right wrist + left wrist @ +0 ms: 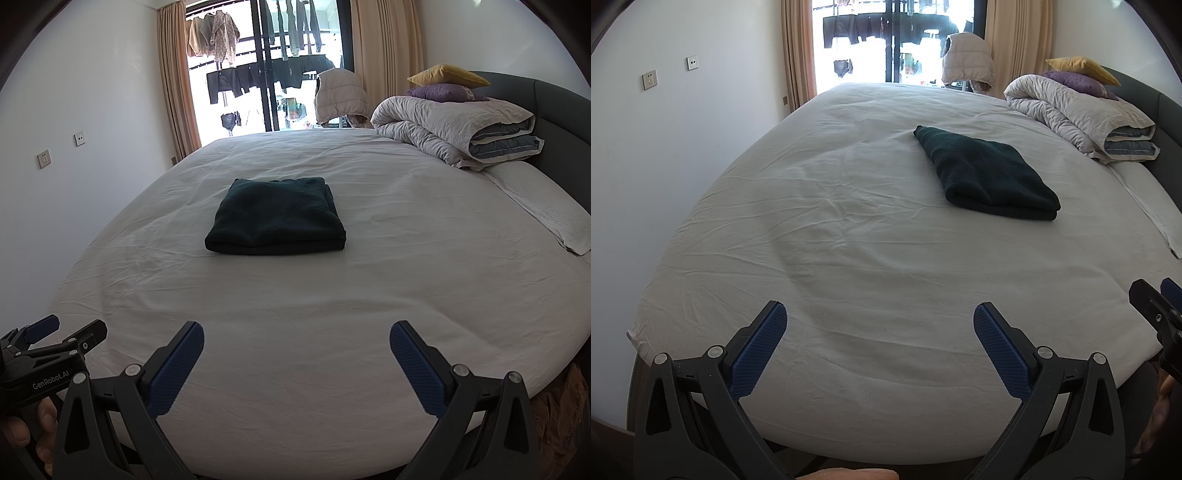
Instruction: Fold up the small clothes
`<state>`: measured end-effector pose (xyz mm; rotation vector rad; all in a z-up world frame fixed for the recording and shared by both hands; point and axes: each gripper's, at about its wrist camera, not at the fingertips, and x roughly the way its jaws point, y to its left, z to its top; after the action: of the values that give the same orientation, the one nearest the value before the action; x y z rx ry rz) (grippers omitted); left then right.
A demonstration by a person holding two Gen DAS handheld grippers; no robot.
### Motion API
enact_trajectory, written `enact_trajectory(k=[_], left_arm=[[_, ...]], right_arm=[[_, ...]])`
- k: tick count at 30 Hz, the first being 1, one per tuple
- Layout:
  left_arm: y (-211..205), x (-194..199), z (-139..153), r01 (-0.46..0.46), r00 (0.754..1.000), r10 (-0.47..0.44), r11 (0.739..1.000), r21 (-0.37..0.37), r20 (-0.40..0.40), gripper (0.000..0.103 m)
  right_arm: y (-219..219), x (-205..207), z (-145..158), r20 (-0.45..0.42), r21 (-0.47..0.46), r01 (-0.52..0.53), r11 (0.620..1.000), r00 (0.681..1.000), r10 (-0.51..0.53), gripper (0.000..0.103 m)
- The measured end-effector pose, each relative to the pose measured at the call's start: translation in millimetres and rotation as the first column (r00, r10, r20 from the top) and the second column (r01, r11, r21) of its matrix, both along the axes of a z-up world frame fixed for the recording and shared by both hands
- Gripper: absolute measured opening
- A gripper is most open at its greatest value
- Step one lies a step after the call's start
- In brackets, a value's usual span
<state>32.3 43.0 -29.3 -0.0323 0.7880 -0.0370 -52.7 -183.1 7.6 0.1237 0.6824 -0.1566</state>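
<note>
A bedroom with pale walls and a glass balcony door (269, 74) flanked by beige curtains; laundry hangs outside. The white-sheeted bed (295, 314) fills both views, its sheet lightly creased. At the headboard side a rolled duvet (454, 129) carries 2 cushions, purple (443, 92) under yellow (447, 75); a white towel (546, 214) lies flat beside it. A pale vest (340, 98) hangs near the door. The dark green folded garment (277, 218) sits mid-bed, well apart from both grippers, nothing between. The left gripper (880, 328) and right gripper (296, 345) hover over the near edge, jaws spread wide, holding nothing.
</note>
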Motion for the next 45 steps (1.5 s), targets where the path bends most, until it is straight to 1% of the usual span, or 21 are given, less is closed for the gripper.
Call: enact_trajectory(k=[11,19,45], left_arm=[[1.1,-1.0,-1.7,-0.001,1.000,0.001,1.000,0.001,0.001,0.103],[1.5,-0.3,-1.6,0.000,1.000,0.000,1.000,0.001,0.001,0.103],[1.3,-1.1,-1.4,0.001,1.000,-0.001,1.000,0.003,-0.001,0.103]], right_arm=[[0.5,0.7,0.5,-0.005,0.002,-0.002,1.000,1.000,0.002,0.103],[4.1,-2.1,-4.7,-0.016,0.005,-0.002,1.000,1.000,0.002,0.103],[-2.4,-2.9,-5.3,-0.026,0.019,-0.001,1.000,1.000,0.002,0.103]])
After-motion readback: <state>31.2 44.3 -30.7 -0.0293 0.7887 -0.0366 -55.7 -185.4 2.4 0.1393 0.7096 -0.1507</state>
